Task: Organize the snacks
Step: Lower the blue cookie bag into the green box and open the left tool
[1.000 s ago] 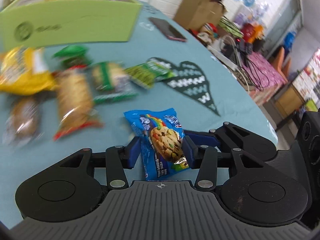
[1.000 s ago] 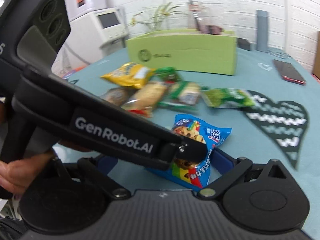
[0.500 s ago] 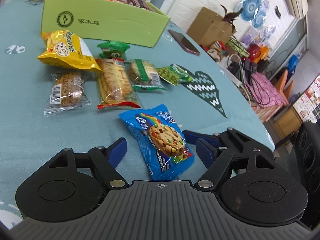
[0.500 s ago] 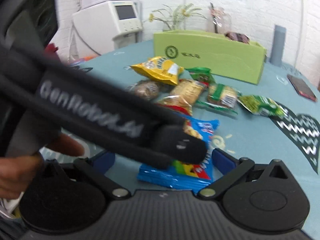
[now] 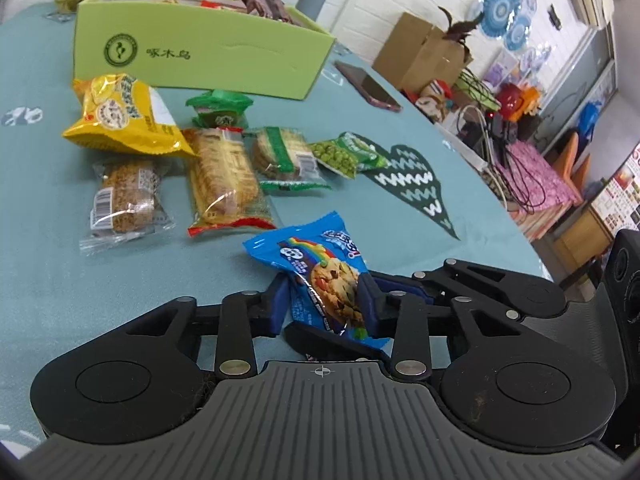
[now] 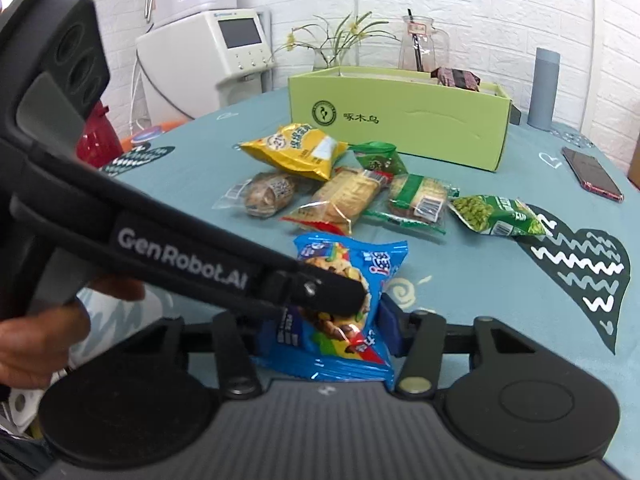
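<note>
A blue cookie packet (image 5: 320,272) is lifted off the teal table. My left gripper (image 5: 322,300) is shut on its lower half. My right gripper (image 6: 324,324) is shut on the same packet (image 6: 344,264) from the other side; its left finger is hidden behind the left gripper's arm (image 6: 180,260). A green open box (image 5: 200,50) with snacks inside stands at the back, also in the right wrist view (image 6: 400,116). Several loose snacks lie before it: a yellow bag (image 5: 120,116), a clear-wrapped cake (image 5: 124,200), a long cracker pack (image 5: 224,176), a green pea bag (image 5: 344,154).
A phone (image 5: 368,86) lies right of the box, beside a dark heart-shaped mat (image 5: 416,180). A grey bottle (image 6: 542,88), a glass jug (image 6: 420,44) and a plant stand behind the box. The table edge drops off at the right (image 5: 520,240).
Both grippers were open around the packet lying on the table half a second ago; now both have closed on it and it is raised off the cloth.
</note>
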Tool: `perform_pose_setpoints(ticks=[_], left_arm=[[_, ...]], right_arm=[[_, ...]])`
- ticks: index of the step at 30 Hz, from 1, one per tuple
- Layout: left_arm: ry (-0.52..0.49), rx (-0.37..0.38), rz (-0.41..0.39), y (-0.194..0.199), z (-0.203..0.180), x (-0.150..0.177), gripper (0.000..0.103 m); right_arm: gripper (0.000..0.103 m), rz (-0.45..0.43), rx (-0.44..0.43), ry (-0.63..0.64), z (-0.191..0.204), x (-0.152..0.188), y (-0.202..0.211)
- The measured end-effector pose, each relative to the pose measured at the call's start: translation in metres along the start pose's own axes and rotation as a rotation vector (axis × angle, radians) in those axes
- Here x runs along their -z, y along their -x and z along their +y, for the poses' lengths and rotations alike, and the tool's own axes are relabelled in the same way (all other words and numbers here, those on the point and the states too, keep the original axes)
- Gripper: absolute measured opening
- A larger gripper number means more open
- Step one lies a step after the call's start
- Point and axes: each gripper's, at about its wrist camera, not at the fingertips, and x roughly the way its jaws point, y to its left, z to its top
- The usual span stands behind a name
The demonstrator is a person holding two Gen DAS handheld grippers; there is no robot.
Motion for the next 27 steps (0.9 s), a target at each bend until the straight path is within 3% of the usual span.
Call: perform_pose_setpoints(ticks=[7,13,17,20,24,27], left_arm=[[-0.037,0.016,-0.100,0.011,-0.013,-0.060,0.008],[-0.079,-0.039,-0.222,0.000,0.001,-0.163,0.009],[-0.092,-0.119,-0.244,-0.027,0.028,-0.223,0.011],[-0.091,-0.184,-0.211,-0.059,0.052,-0.253,0.011],[-0.042,-0.223,-0.135,-0.101,0.092,-0.267,0.011],[-0.050,-0.213,-0.132,-0.114,0.106,-0.264,0.013]], right_arm=[[0.055,-0.115,0.033,0.049,-0.027,-0.055,-0.002],[0.055,-0.195,0.045,0.138,-0.063,-0.150,-0.045],[0.056,-0.171,0.023,0.170,-0.083,-0.205,-0.097],[0.056,-0.107,-0.014,0.152,-0.098,-0.233,-0.146],[0.056,-0.014,-0.055,0.135,-0.110,-0.242,-0.202],[0.062,-0.011,-0.079,0.133,-0.113,-0.235,-0.216]])
